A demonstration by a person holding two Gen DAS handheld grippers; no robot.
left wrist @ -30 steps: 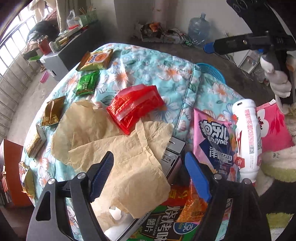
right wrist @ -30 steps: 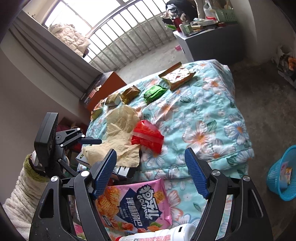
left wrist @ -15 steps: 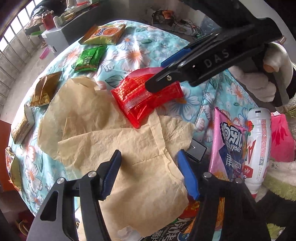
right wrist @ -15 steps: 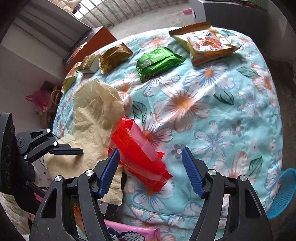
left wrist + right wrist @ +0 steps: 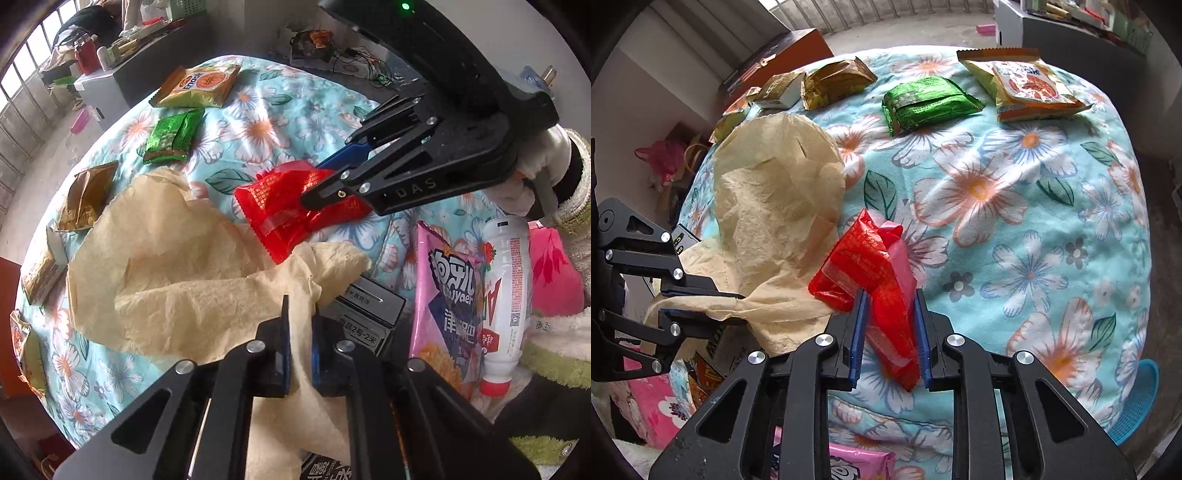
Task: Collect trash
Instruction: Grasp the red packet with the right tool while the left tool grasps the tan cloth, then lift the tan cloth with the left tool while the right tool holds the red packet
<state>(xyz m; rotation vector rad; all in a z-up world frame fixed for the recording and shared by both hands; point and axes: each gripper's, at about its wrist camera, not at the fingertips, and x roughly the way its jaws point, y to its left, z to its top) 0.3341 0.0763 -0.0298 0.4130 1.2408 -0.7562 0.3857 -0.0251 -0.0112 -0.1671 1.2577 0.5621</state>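
A large crumpled beige paper sheet (image 5: 166, 258) (image 5: 775, 192) lies on the floral bedspread (image 5: 1015, 221). My left gripper (image 5: 298, 310) (image 5: 735, 306) is shut on its near edge, and the paper bunches between the blue pads. Beside it lies a red plastic wrapper (image 5: 273, 210) (image 5: 864, 258). My right gripper (image 5: 889, 295) (image 5: 317, 184) points steeply down at it. Its jaws are closing, and the wrapper is squeezed and crumpled between the pads.
A green packet (image 5: 927, 99), an orange snack bag (image 5: 1027, 85) and gold packets (image 5: 834, 81) lie farther back on the bedspread. A pink chip bag (image 5: 450, 295), a white bottle (image 5: 506, 288) and a black box (image 5: 369, 310) sit near me. A blue basket (image 5: 1137, 398) stands on the floor.
Both grippers went from wide open to closed. The right one came down over the red wrapper and pinched it. The left one closed on the beige paper's edge.
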